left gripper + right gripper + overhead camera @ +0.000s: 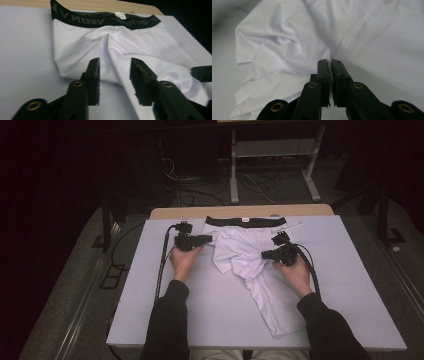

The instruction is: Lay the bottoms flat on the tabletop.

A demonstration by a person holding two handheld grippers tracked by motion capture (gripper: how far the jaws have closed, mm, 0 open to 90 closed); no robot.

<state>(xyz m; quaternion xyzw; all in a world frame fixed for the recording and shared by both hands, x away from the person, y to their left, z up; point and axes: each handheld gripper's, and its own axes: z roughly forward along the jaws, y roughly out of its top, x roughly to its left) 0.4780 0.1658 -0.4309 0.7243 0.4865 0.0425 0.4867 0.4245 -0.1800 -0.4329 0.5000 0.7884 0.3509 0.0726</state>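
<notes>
A white pair of sports tights with a black lettered waistband lies crumpled on the pale table, one leg trailing toward the front edge. My left gripper hovers at the garment's left side, jaws apart. In the left gripper view, the left gripper has its open jaws above a fold of the tights, pads clear of the cloth, below the waistband. My right gripper is at the garment's right side. In the right gripper view, the right gripper is shut, with folds of the tights gathering at its tips.
The table's wooden rim runs along the far edge behind the waistband. Black cables trail from each gripper over the tabletop. Beyond the table stand a desk frame and loose floor cables. The other gripper's jaw pokes in at the right.
</notes>
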